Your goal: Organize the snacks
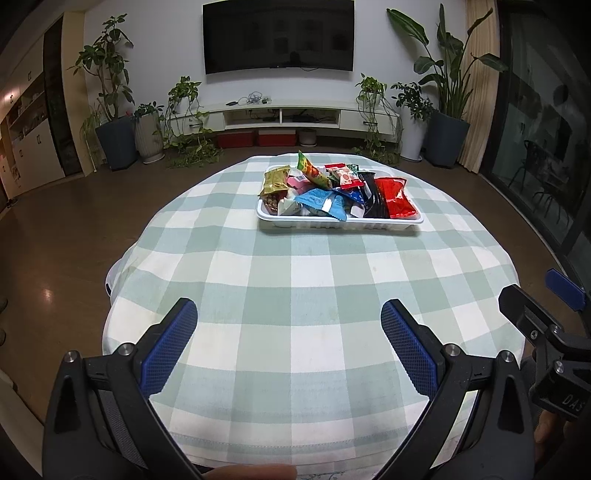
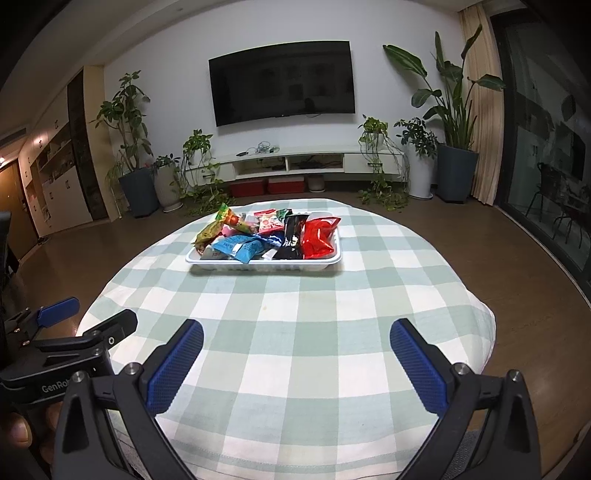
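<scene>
A white plastic tray [image 1: 340, 223] sits on the far part of a round table with a green-and-white checked cloth [image 1: 295, 295]. It is piled with several snack packets: a red one [image 1: 395, 197], a black one [image 1: 373, 199], a blue one [image 1: 321, 201] and a gold one [image 1: 275, 181]. The tray also shows in the right wrist view [image 2: 266, 263]. My left gripper [image 1: 289, 312] is open and empty above the near cloth. My right gripper [image 2: 296, 332] is open and empty too, beside the left one [image 2: 55, 314].
The right gripper's fingers [image 1: 561, 286] show at the right edge of the left wrist view. Beyond the table are brown floor, a TV [image 1: 277, 35] on the wall, a low white cabinet [image 1: 295, 118], potted plants [image 1: 114, 122] and glass doors [image 1: 546, 155] at right.
</scene>
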`<state>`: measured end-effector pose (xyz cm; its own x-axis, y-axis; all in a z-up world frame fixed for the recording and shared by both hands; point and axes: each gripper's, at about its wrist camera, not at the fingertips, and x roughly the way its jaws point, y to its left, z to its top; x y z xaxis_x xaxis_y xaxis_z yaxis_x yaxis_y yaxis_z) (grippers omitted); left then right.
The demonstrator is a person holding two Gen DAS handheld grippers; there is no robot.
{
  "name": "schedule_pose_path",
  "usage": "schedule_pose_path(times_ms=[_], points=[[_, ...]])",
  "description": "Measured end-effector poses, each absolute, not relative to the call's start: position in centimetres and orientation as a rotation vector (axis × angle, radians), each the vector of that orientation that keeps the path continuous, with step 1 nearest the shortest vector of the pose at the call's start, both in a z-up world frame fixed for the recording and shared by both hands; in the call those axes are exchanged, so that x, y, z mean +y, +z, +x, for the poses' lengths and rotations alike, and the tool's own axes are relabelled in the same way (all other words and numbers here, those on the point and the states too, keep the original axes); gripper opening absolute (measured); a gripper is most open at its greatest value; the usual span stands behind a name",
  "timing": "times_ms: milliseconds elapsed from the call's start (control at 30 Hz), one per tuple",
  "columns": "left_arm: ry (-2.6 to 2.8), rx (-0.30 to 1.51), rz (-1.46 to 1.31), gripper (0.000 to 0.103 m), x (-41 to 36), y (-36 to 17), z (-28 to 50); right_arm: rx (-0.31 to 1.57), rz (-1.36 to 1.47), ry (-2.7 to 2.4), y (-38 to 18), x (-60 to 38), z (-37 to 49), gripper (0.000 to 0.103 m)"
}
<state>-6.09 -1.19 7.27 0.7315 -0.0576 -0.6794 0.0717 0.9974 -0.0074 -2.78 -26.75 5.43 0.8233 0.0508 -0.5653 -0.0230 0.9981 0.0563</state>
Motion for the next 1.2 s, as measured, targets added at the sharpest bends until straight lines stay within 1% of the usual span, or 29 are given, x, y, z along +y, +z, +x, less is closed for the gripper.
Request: schedule_pose_path(times_ms=[1200], points=[[-0.063,0.755,0.019,0.101,-0.69,6.48,-5.70,0.627,0.040,0.048,4.82,-26.37,-2.72,0.103]])
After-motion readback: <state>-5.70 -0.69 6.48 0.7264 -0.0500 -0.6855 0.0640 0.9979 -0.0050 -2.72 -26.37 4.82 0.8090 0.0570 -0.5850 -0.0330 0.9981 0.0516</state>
